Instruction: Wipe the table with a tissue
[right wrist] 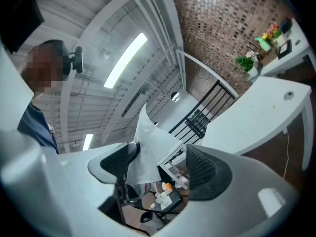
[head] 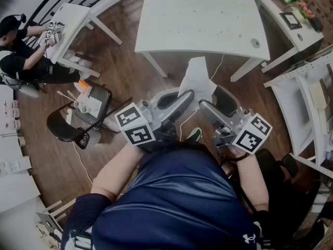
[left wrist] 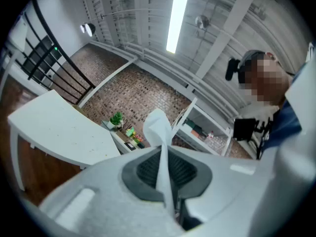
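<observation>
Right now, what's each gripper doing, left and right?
Left gripper: closed on the thin white paper tissue.
Right gripper: open; the tissue sits between its jaws, not pinched.

Dark wood floor (head: 130, 72) running under a white table (head: 203, 20). Brick wall (left wrist: 133, 90) backing a side desk (head: 276, 7). Black railing (left wrist: 44, 63) standing left, white shelf unit (head: 294, 98) sitting right. 1 strip light (left wrist: 177, 14) glowing overhead. Black chair (head: 62, 126) carrying clutter.
</observation>
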`<state>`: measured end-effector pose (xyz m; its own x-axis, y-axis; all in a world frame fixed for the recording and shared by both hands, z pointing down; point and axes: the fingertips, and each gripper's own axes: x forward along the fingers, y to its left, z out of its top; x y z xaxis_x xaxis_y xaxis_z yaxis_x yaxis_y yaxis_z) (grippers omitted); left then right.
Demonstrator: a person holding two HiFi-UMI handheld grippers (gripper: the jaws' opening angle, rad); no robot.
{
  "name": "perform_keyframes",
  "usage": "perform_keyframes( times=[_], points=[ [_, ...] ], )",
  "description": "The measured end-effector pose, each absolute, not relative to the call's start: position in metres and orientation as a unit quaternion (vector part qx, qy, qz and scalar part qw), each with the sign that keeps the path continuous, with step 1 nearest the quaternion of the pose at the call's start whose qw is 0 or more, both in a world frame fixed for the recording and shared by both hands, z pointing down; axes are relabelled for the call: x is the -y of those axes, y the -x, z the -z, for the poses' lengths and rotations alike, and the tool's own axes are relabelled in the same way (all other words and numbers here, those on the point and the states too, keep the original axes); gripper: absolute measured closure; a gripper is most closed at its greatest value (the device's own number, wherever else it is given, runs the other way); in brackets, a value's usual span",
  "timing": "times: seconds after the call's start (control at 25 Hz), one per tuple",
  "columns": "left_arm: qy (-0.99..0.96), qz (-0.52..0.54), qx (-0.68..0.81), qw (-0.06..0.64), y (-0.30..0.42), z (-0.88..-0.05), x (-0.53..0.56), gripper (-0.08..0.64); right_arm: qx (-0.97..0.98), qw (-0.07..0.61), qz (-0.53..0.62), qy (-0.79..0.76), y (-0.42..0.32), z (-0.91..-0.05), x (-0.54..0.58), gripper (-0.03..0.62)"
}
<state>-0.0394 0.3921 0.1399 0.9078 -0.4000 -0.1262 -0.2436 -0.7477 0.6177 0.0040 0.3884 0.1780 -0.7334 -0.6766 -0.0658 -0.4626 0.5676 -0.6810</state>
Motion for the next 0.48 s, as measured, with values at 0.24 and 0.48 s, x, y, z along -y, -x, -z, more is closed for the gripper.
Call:
perform_keyframes(
  times=[0.24,0.48],
  points=[
    [-0.923,0.140,0.142,0.330,0.043,-0.145,-0.370,0.555,-0.872,0.184,0.360,0.276,0.019,-0.178,-0.364,0.245],
    [-0.905,0.162,0.131,0.372,0.068,-0.164,-0.315,0.554,-0.882,0.171,0.356,0.259,0.045,-0.182,-0.315,0.526]
  ],
)
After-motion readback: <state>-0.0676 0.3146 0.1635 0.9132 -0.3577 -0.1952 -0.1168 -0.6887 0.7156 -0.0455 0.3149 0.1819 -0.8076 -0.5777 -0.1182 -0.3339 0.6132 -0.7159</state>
